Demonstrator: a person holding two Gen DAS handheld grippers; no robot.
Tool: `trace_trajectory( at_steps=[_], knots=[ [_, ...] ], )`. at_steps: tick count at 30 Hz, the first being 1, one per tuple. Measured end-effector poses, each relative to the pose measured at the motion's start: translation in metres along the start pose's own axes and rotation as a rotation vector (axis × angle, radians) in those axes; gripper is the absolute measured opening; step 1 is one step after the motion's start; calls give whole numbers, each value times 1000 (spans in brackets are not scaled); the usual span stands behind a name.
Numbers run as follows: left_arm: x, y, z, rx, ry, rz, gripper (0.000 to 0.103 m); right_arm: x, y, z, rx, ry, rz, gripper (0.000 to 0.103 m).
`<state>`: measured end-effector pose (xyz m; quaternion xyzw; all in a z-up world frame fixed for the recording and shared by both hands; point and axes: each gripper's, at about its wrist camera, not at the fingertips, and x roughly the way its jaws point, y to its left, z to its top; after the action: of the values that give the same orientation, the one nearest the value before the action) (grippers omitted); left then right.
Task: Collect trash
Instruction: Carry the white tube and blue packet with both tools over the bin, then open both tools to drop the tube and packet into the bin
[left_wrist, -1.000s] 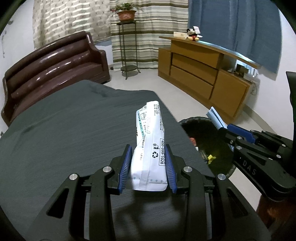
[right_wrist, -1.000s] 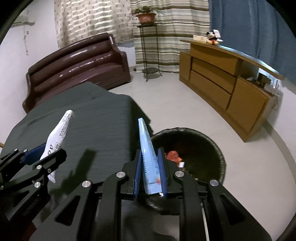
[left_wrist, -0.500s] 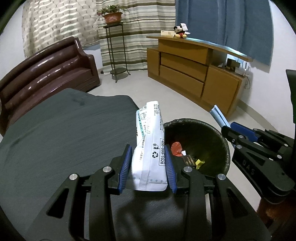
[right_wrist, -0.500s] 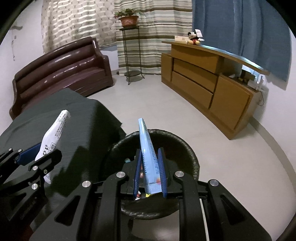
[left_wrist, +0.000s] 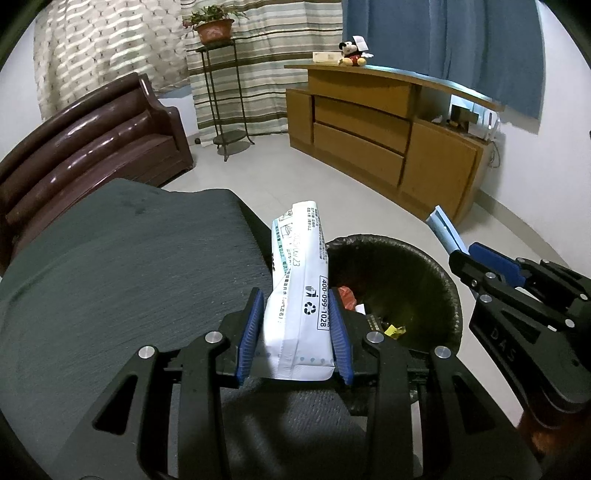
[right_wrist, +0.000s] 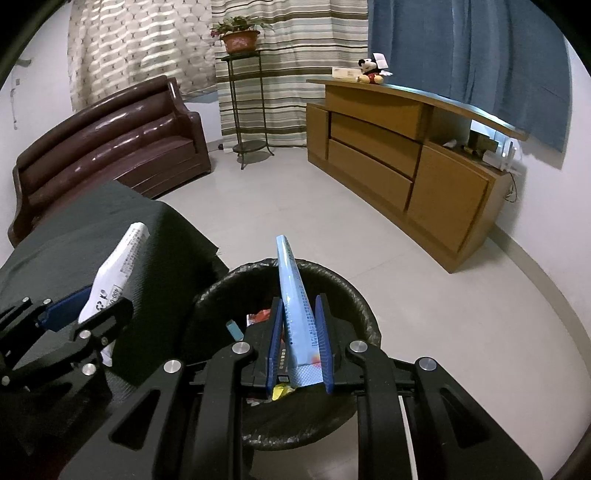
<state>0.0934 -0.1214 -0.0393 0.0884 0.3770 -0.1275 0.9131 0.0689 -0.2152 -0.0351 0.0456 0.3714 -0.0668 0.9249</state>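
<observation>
My left gripper is shut on a white printed wrapper and holds it over the edge of the dark cloth-covered table, beside the black trash bin. My right gripper is shut on a flat light-blue packet and hovers over the bin, which holds several bits of trash. The right gripper shows at the right of the left wrist view, the left gripper at the left of the right wrist view.
A brown leather sofa stands behind the table. A metal plant stand is by the striped curtains. A wooden sideboard runs along the right wall. Pale tiled floor lies between them.
Both grippers have moved right, toward the bin. The right gripper with the blue packet now hangs over the bin's opening; the left gripper with the white wrapper has reached the table edge.
</observation>
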Motion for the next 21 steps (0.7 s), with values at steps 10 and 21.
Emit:
trace_trajectory(
  at_steps=[10, 21],
  knots=[
    [19, -3, 7, 7, 26, 9, 35, 7, -3, 2, 21, 3, 0, 19],
    [27, -7, 10, 13, 47, 13, 38, 16, -8, 6, 43, 2, -3, 21]
  ],
)
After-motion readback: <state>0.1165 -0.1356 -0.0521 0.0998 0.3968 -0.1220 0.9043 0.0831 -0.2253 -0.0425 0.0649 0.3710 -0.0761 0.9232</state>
